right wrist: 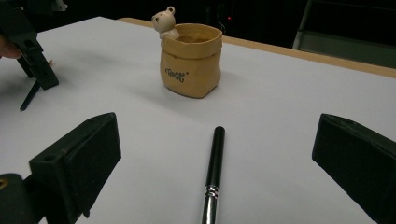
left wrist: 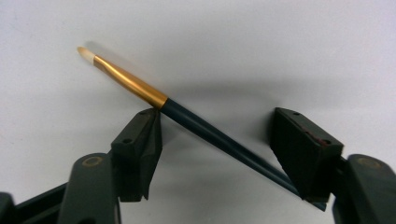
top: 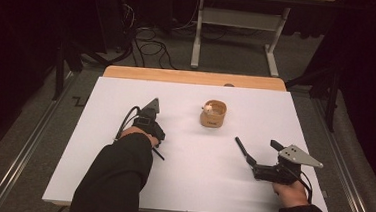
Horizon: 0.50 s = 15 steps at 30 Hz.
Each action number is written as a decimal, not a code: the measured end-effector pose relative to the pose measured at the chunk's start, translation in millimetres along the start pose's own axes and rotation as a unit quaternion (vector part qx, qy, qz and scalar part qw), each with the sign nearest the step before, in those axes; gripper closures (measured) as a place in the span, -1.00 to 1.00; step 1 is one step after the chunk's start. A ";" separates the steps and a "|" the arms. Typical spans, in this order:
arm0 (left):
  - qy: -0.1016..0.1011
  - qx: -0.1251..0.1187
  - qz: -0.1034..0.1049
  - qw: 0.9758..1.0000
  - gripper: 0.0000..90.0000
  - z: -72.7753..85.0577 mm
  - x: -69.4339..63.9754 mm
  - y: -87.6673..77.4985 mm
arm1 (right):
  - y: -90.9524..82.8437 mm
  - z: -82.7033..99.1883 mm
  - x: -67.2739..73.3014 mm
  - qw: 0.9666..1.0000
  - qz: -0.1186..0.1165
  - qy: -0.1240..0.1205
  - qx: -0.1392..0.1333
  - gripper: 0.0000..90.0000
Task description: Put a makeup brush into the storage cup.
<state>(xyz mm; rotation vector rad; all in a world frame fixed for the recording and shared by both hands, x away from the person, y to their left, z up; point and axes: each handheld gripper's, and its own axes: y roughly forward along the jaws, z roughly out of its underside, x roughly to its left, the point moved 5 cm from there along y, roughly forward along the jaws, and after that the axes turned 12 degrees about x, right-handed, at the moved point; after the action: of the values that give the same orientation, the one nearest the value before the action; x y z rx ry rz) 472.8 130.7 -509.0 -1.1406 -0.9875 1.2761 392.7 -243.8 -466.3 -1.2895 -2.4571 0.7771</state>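
Brush (left wrist: pixel 187 116) lies on the table (top: pixel 195 186) between the parted jaws of the left gripper (left wrist: pixel 217 140), seemingly not yet pinched. Right gripper (right wrist: pixel 215 163) gapes empty over a black pen (right wrist: pixel 215 158). Next: clamp, lift toward the cup (top: pixel 213 114).

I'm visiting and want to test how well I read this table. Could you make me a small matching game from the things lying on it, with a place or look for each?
Things:
1. paintbrush
2. black pen
3. tan pot
4. bear figure

Descriptions:
A. peeks over the pot's rim
B. lies on the white board between the right gripper's wide-open jaws
C. gold ferrule, dark handle, slanting between the left gripper's jaws
D. stands upright near the board's middle, dark lettering on its side

Pairs: 1-C, 2-B, 3-D, 4-A
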 end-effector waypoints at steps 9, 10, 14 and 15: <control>0.004 -0.003 -0.004 1.000 -0.06 1.0 3.1 -1.3 | 0.5 0.3 0.1 1.000 0.000 0.001 0.001 -0.96; 0.004 -0.005 -0.004 1.000 -0.03 1.0 3.2 -1.3 | 0.5 0.3 0.2 1.000 0.000 0.001 0.001 -0.96; 0.007 -0.007 -0.007 1.000 0.05 1.2 3.4 -1.6 | 0.7 0.4 0.2 1.000 -0.002 0.002 0.001 -0.96; 0.009 -0.007 -0.007 1.000 0.05 1.4 3.1 -2.0 | 0.7 0.4 0.2 1.000 -0.002 0.002 0.001 -0.96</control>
<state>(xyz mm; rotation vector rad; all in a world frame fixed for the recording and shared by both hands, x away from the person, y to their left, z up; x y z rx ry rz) 472.0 134.0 -506.9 -1.1507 -0.9912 1.2478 392.9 -243.4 -467.0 -1.2846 -2.4541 0.7768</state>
